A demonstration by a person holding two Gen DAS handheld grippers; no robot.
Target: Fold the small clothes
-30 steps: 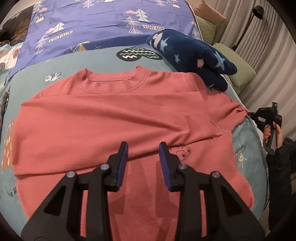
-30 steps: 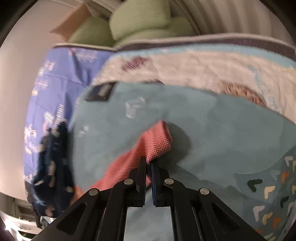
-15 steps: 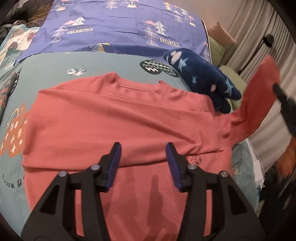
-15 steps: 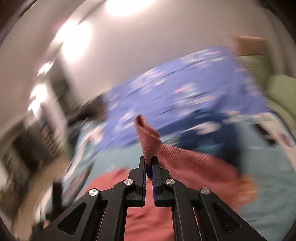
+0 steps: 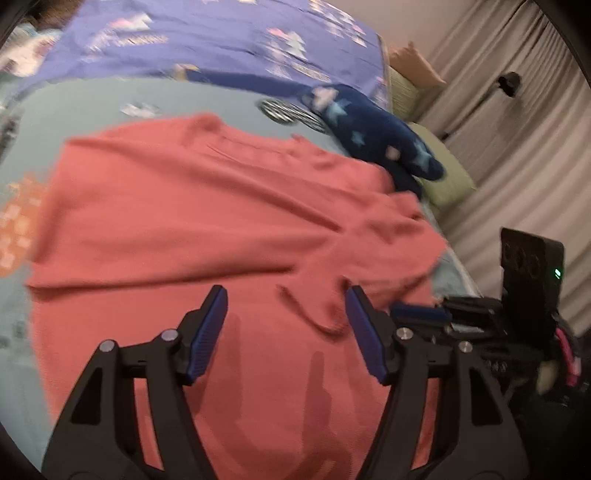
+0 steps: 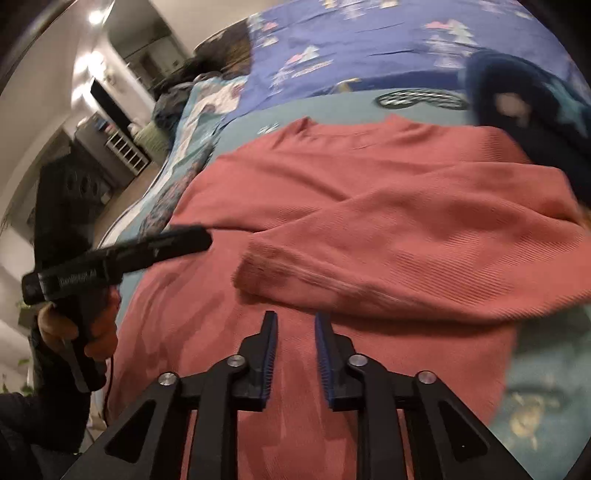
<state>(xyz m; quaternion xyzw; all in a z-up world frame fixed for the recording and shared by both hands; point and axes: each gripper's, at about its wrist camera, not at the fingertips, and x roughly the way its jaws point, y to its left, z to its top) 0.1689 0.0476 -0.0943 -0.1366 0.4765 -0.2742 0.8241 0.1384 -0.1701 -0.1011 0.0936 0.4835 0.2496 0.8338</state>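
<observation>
A salmon-red long-sleeved top [image 5: 192,221] lies flat on the bed, neck away from me. Both sleeves are folded across its chest; the right sleeve [image 6: 424,254] lies on top with its cuff [image 6: 255,273] near the middle. My left gripper [image 5: 286,306] is open and empty over the lower body of the top. My right gripper [image 6: 295,328] is open and empty just below the folded right sleeve. The right gripper also shows in the left wrist view [image 5: 421,314], at the top's right edge. The left gripper shows in the right wrist view [image 6: 177,240] over the left side.
The top lies on a teal patterned blanket [image 5: 92,107], with a purple quilt [image 5: 207,33] behind it. A dark blue star-print garment [image 5: 373,129] lies by the top's right shoulder. Green cushions [image 5: 447,177] and curtains [image 5: 524,147] stand to the right of the bed.
My right gripper carried the right sleeve up and over onto the chest, then let go and opened. My left gripper opened wider.
</observation>
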